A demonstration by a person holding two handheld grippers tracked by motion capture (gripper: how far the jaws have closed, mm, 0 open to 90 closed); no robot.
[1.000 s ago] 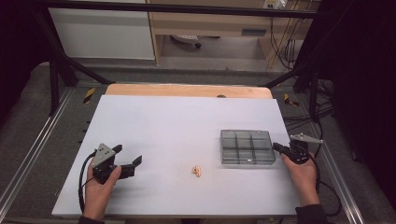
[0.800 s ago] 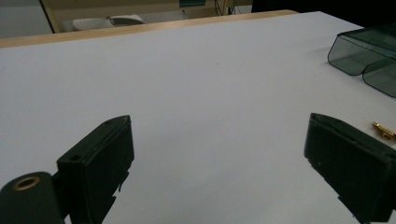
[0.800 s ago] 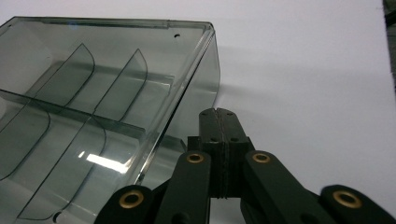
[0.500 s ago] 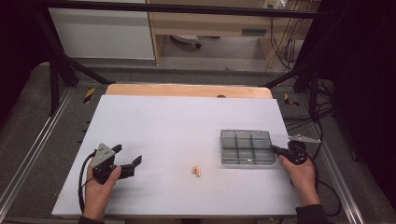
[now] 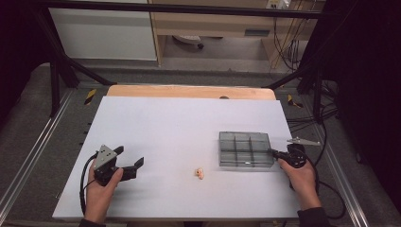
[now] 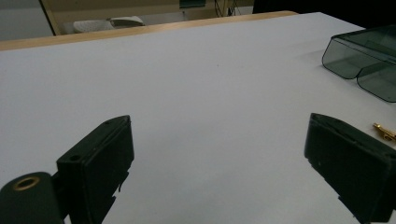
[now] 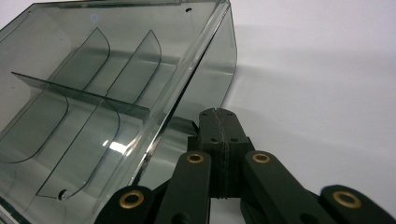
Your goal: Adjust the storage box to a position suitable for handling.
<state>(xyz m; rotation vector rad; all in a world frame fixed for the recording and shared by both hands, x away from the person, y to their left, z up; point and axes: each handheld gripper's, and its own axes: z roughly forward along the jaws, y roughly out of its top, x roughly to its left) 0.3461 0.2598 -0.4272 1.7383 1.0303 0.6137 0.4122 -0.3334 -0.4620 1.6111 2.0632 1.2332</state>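
My right claw is pressed together, with nothing between its two black jaws. Its tip sits right at the near corner of the see-through grey box, on the side closest to my right hand. In the right gripper view the tip is just beside the box wall; I cannot tell if it touches. The box has little walls inside that split it into small rooms.

My left claw is spread wide and pinches nothing. It points across the white tabletop. A tiny gold piece lies on the tabletop ahead of my left claw, between it and the box. In the left gripper view that piece lies just past one jaw, and the box is farther off.
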